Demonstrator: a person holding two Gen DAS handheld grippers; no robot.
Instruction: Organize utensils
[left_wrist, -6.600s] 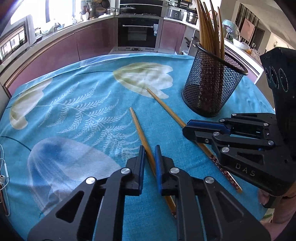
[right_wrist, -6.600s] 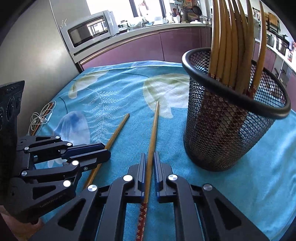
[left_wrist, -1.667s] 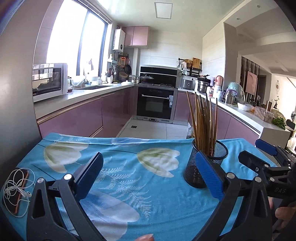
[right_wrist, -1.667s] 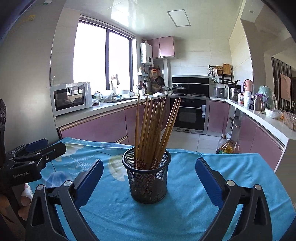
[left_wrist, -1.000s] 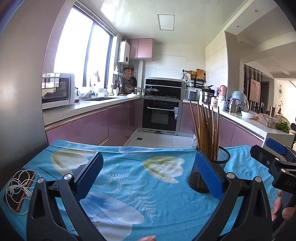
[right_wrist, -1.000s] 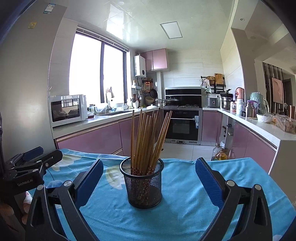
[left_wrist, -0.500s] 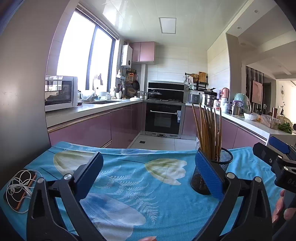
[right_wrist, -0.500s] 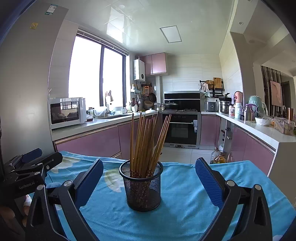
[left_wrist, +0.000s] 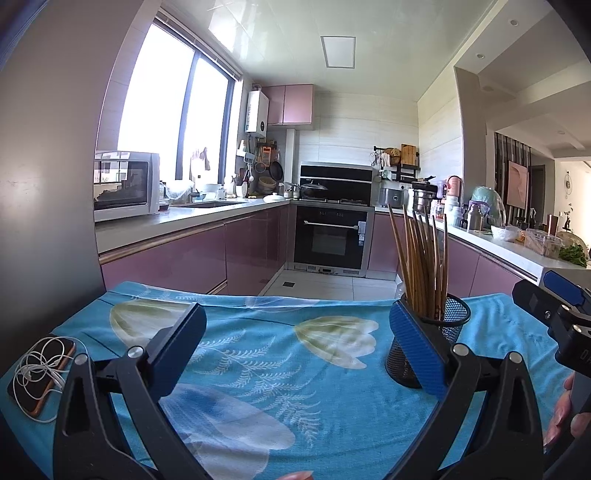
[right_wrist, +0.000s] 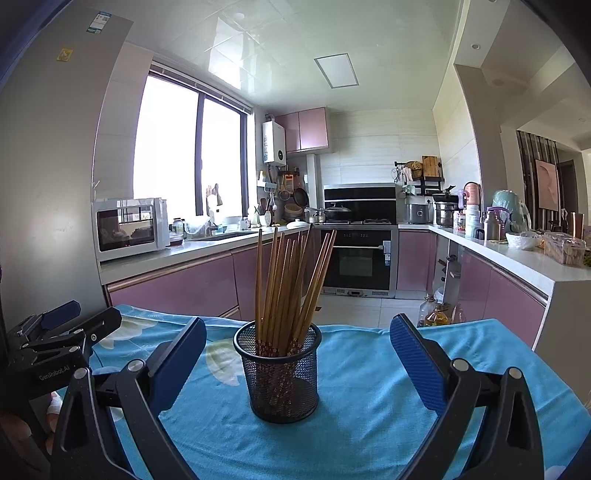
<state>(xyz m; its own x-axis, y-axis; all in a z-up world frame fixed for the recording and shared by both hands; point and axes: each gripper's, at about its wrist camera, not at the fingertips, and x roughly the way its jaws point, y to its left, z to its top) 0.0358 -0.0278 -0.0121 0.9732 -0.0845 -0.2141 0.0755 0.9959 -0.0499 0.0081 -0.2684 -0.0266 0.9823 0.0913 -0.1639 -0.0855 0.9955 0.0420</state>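
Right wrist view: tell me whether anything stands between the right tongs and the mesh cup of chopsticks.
Nothing visible does. The right tongs are open, and the mesh cup stands straight ahead between the two blue pads with its chopsticks upright inside. Only bare blue tablecloth lies in front of it. The left tongs sit off to the side.

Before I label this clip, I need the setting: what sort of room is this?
A home kitchen, most likely: a built-in oven under a hob, a microwave on the counter by the sink, and pink cabinets. The mesh holder of chopsticks stands on a cloth-covered table.
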